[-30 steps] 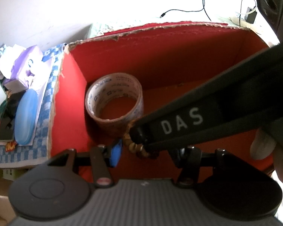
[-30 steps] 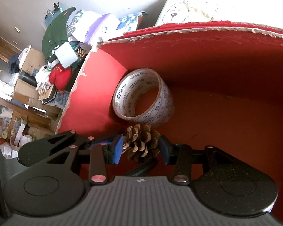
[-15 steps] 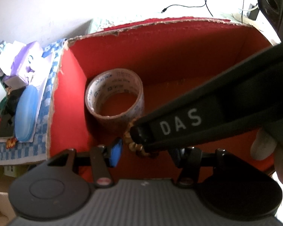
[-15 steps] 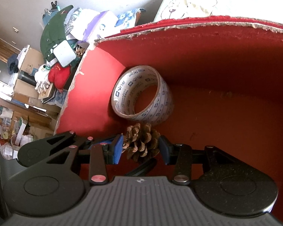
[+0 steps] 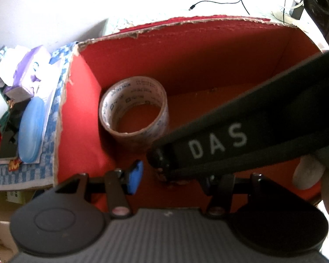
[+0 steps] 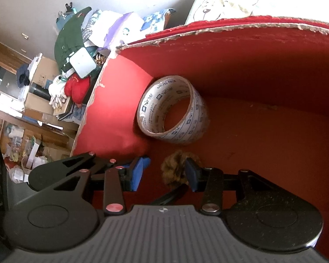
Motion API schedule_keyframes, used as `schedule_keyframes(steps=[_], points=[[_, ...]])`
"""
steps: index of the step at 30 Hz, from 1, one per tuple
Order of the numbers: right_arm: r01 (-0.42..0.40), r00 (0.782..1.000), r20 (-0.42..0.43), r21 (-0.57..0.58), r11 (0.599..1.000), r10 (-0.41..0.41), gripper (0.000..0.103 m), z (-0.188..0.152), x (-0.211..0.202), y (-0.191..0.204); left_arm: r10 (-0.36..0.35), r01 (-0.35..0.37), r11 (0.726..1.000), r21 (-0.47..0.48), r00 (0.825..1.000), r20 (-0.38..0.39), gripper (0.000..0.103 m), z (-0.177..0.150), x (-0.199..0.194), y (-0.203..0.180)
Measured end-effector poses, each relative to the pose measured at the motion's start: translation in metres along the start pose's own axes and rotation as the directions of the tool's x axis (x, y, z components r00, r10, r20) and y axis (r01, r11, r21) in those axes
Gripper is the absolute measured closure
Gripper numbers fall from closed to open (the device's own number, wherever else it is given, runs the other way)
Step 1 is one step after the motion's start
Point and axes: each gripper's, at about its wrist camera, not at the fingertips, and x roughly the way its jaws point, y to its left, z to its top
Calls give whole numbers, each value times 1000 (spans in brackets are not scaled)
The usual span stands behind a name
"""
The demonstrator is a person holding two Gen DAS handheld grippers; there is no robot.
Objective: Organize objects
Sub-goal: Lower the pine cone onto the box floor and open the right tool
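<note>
Since a moment ago the right gripper (image 6: 165, 174) has spread its jaws — the left pad now stands clear of the pine cone (image 6: 175, 171), which sits blurred against the right pad on the floor of the red box (image 6: 263, 65). Just beyond it a roll of printed tape (image 6: 172, 109) lies in the box's left corner. Clutter piles up outside the left wall: a blue case (image 5: 31, 131), a purple tissue pack (image 5: 31, 68). Seen from the left wrist, the right tool's black body marked DAS crosses in front — the left gripper (image 5: 172, 174) hangs open and empty.
</note>
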Motion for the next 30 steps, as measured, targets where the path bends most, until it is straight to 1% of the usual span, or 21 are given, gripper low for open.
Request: schedule_keyframes(steps=[8, 17, 27, 30], points=[[-1, 1000, 28, 19, 1000, 0, 57, -1, -3, -2, 2, -2, 1000, 4, 1000, 3, 46, 1, 1, -1], [2, 999, 35, 30, 1000, -3, 57, -1, -4, -4, -2, 2, 1000, 1, 1000, 3, 46, 1, 2, -1], [1, 997, 71, 47, 999, -4, 57, -2, -6, -6, -2, 2, 1000, 1, 1000, 4, 46, 0, 1, -1], [15, 996, 87, 52, 999, -19, 57, -3, -8, -5, -2, 2, 1000, 0, 1000, 3, 45, 0, 1, -1]])
